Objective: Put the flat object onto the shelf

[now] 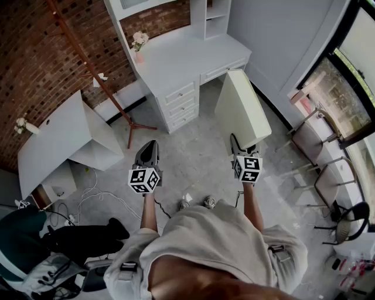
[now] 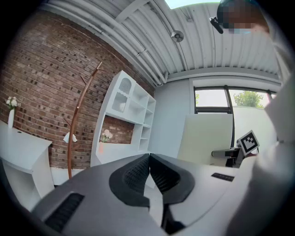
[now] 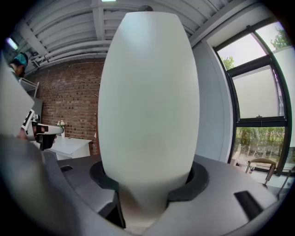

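A flat cream-white board stands upright above the floor, and my right gripper is shut on its lower edge. In the right gripper view the board fills the middle, wedged between the jaws of that gripper. My left gripper hangs to the left of the board, shut with nothing in it; its pads meet. From the left gripper view the board shows at the right. The white desk with its shelf unit stands ahead against the brick wall, seen also as the shelf unit.
A wooden coat stand leans left of the desk. A pink vase of flowers sits on the desk top. Another white desk stands at the left, with cables on the floor. Chairs line the right window wall.
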`<act>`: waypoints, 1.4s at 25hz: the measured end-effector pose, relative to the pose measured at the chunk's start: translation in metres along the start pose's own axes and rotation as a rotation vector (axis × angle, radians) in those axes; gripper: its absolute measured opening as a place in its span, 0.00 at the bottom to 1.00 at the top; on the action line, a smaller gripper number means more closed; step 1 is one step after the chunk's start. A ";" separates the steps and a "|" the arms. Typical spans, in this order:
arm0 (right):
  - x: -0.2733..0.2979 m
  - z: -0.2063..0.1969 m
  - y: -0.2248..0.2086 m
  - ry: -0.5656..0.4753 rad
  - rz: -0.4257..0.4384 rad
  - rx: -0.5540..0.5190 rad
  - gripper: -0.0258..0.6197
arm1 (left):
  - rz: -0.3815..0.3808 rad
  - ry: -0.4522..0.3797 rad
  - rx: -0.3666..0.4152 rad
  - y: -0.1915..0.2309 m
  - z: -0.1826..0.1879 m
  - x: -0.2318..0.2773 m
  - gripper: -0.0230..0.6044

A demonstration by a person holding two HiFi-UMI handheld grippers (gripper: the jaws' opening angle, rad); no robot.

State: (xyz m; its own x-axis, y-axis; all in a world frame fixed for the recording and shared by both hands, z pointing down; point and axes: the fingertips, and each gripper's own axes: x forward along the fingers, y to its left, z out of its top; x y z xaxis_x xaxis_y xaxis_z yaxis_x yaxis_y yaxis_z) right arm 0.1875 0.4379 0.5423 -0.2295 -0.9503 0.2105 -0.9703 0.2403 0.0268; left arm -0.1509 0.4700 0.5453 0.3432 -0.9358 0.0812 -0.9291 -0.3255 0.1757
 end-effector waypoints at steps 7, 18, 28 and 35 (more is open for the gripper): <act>0.002 -0.001 -0.003 0.007 0.004 -0.004 0.46 | -0.002 -0.003 0.005 -0.006 0.003 0.004 0.06; 0.006 -0.005 -0.011 0.015 0.050 0.001 0.47 | 0.008 -0.001 0.007 -0.020 0.001 0.011 0.06; 0.016 -0.008 -0.045 0.019 0.085 -0.016 0.47 | 0.005 0.002 0.022 -0.051 0.000 0.042 0.06; 0.029 -0.012 -0.072 0.020 0.105 -0.022 0.47 | 0.003 0.011 0.037 -0.078 -0.007 0.065 0.06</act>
State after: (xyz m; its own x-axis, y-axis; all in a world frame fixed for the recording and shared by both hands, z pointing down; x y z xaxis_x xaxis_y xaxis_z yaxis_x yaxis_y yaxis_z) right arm 0.2517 0.3959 0.5583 -0.3277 -0.9157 0.2326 -0.9392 0.3425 0.0252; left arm -0.0547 0.4354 0.5435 0.3421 -0.9351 0.0924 -0.9344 -0.3282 0.1388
